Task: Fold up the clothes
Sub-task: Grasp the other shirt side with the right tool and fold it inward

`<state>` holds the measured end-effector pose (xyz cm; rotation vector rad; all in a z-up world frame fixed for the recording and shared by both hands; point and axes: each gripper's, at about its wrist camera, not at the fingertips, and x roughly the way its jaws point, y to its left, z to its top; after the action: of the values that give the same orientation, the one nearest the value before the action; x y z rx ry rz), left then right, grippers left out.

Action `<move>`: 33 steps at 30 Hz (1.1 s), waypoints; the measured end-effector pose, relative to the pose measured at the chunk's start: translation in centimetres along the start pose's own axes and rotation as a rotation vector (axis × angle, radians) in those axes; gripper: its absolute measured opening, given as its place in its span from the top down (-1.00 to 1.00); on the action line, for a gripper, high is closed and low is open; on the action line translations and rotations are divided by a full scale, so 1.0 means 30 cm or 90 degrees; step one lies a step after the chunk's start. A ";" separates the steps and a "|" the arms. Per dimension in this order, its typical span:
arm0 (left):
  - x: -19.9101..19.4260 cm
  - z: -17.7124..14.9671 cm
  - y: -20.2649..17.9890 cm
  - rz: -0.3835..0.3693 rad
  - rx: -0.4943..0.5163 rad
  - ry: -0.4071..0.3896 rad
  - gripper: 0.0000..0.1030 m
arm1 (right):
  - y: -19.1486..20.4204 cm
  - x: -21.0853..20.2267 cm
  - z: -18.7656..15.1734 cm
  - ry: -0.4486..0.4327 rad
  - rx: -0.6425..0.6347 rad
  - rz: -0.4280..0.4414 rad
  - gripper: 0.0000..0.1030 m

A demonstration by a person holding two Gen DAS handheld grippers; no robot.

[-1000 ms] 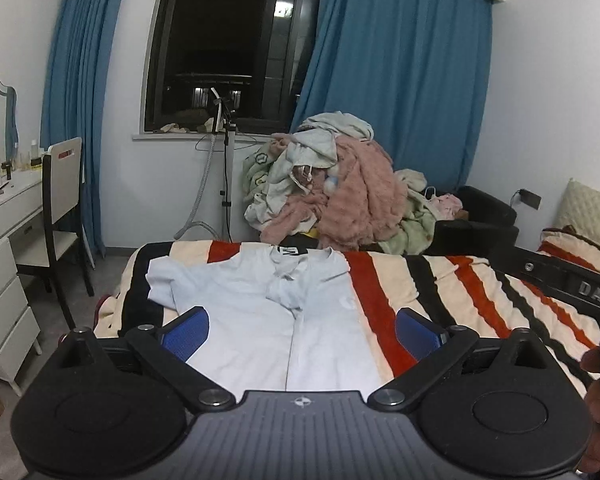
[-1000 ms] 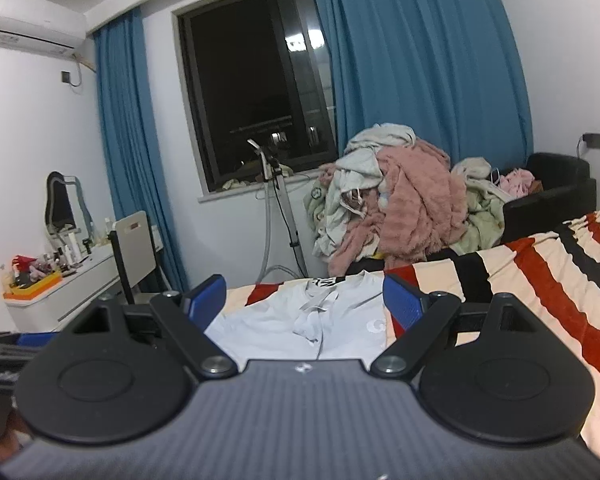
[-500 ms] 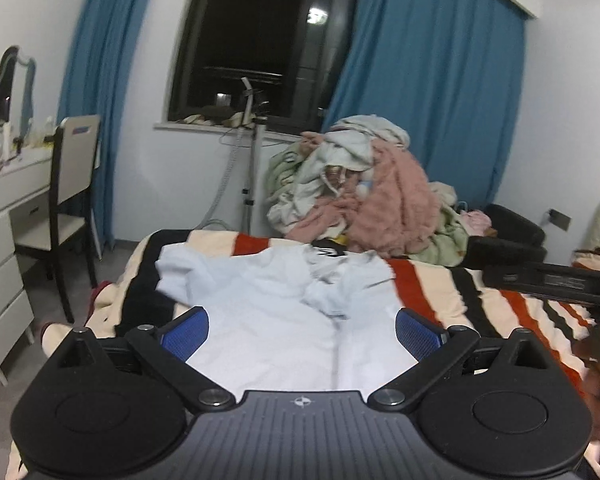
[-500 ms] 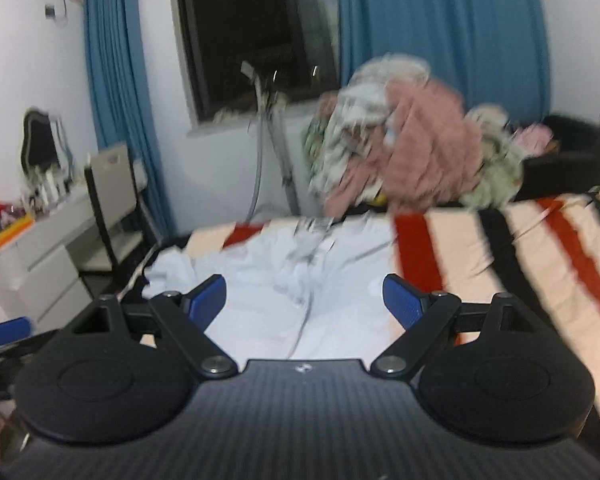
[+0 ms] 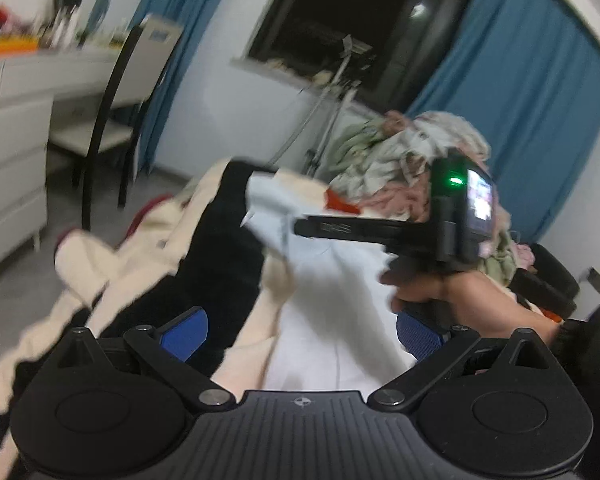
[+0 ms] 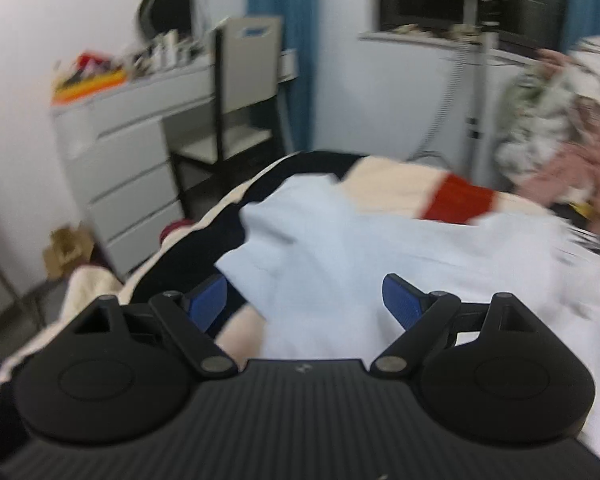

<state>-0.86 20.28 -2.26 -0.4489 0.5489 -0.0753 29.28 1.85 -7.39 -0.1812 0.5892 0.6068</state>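
Bedroom at night: dark window between blue curtains, white dresser [image 6: 132, 160] and chair [image 6: 236, 92] on the left, a heap of unsorted laundry [image 5: 404, 160] at the far end. Bed covered by a striped blanket [image 6: 456, 196] in cream, black and red. Both views smeared by motion.

Pale blue shirt [image 6: 360, 248] spread on the blanket, collar end toward the laundry heap, hem end toward the cameras; long axis roughly along the line of sight. One sleeve [image 6: 288, 216] thrown out sideways toward the dresser side, over the black stripe.

Right gripper [image 6: 304, 300]: blue pads [image 6: 400, 300] well apart, nothing between them, aimed low over the sleeve and shoulder region. Seen from the left wrist view, held in the person's hand [image 5: 440, 292], reaching across above the shirt with its tip at or just beside the sleeve cloth; contact not determinable through the blur.

Left gripper [image 5: 300, 336]: pads apart, empty, sitting back near the hem side, shirt body directly ahead.

Judgement: right gripper nearer to the sleeve, which lies straight ahead of it; sleeve likely first to be pinched and carried inward across the body. Risk: catching blanket together with thin cloth.
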 end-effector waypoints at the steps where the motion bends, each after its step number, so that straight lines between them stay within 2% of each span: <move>1: 0.015 0.007 0.027 -0.016 -0.026 0.001 -0.96 | 0.017 0.064 -0.001 0.018 -0.020 -0.006 -0.67; 3: 0.037 0.013 0.067 -0.032 -0.061 0.003 -0.96 | 0.055 0.159 -0.008 0.035 -0.065 -0.026 -0.67; 6: 0.057 0.007 0.101 -0.028 -0.084 0.003 -0.96 | 0.087 0.200 -0.004 -0.026 -0.112 -0.061 -0.63; 7: 0.063 0.005 0.112 -0.027 -0.091 0.002 -0.96 | 0.081 0.212 0.002 -0.042 -0.100 -0.080 -0.38; 8: 0.070 0.003 0.123 -0.026 -0.099 0.002 -0.96 | 0.070 0.223 0.008 -0.047 -0.081 -0.102 -0.23; 9: 0.076 0.002 0.134 -0.024 -0.106 0.002 -0.96 | 0.053 0.224 0.011 -0.050 -0.060 -0.123 0.12; 10: 0.083 0.000 0.145 -0.023 -0.114 0.002 -0.96 | 0.034 0.220 0.013 -0.052 -0.041 -0.144 0.72; 11: 0.089 -0.002 0.156 -0.022 -0.121 0.002 -0.96 | 0.014 0.216 0.016 -0.055 -0.021 -0.165 0.87; 14: 0.095 -0.011 0.149 -0.025 -0.106 -0.004 -0.96 | -0.048 0.183 0.021 -0.070 0.032 -0.217 0.84; 19: 0.082 -0.037 0.077 -0.035 -0.043 0.000 -0.96 | -0.175 -0.059 0.035 -0.186 0.064 -0.253 0.84; 22: 0.060 -0.058 0.034 -0.047 -0.023 0.002 -0.96 | -0.302 -0.254 -0.004 -0.251 0.143 -0.296 0.84; 25: 0.038 -0.080 -0.023 -0.053 0.002 0.006 -0.96 | -0.485 -0.385 -0.087 -0.280 0.251 -0.341 0.85; 27: 0.028 -0.099 -0.062 -0.058 0.017 0.009 -0.96 | -0.593 -0.442 -0.164 -0.277 0.315 -0.370 0.84; 30: 0.050 -0.132 -0.116 -0.056 0.045 0.021 -0.96 | -0.733 -0.446 -0.288 -0.238 0.377 -0.399 0.84; 33: 0.093 -0.160 -0.157 -0.054 0.081 0.031 -0.96 | -0.821 -0.393 -0.381 -0.192 0.416 -0.389 0.80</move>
<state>-0.74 13.65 -5.23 -0.3463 0.5695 -0.2020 30.50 -27.58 -10.27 0.3372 0.3828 -0.1663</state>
